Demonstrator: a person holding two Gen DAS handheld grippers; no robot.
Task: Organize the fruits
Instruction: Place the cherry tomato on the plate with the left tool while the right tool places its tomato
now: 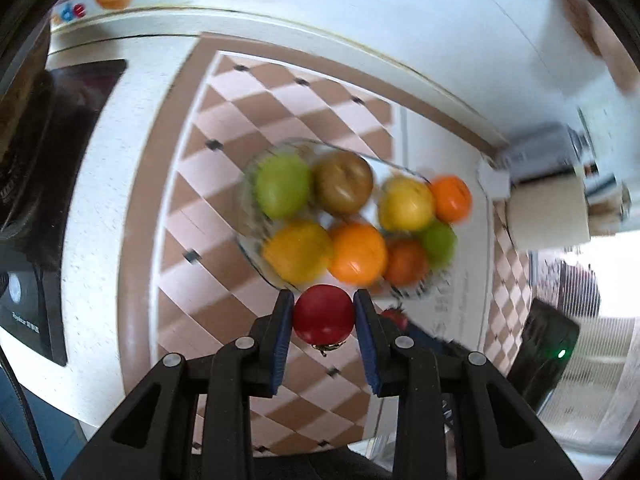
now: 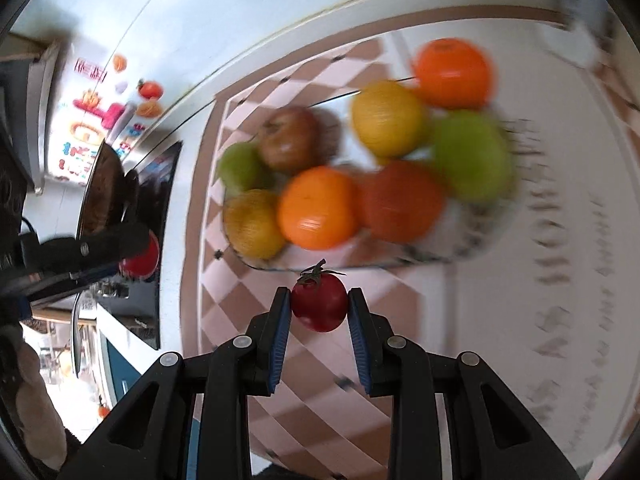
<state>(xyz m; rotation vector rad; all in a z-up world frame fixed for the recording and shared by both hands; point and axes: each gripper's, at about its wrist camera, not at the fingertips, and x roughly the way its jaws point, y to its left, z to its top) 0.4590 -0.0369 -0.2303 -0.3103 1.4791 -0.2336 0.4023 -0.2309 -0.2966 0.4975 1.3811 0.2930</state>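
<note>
A clear glass tray (image 1: 248,248) on the checkered tablecloth holds several fruits: green, brown, yellow and orange ones. My left gripper (image 1: 323,314) is shut on a red tomato (image 1: 323,314), held in the air just short of the tray's near edge. My right gripper (image 2: 319,307) is shut on a second red tomato (image 2: 319,307) with a green stem, also above the cloth near the tray (image 2: 360,266). The left gripper with its tomato (image 2: 140,260) shows at the left of the right wrist view. Both views are motion-blurred.
A brown-and-pink checkered cloth (image 1: 224,184) covers the white table. A black panel (image 1: 68,120) lies at the left. A white box (image 1: 548,208) and a dark device with a green light (image 1: 548,344) stand at the right. A wall with stickers (image 2: 100,120) is behind.
</note>
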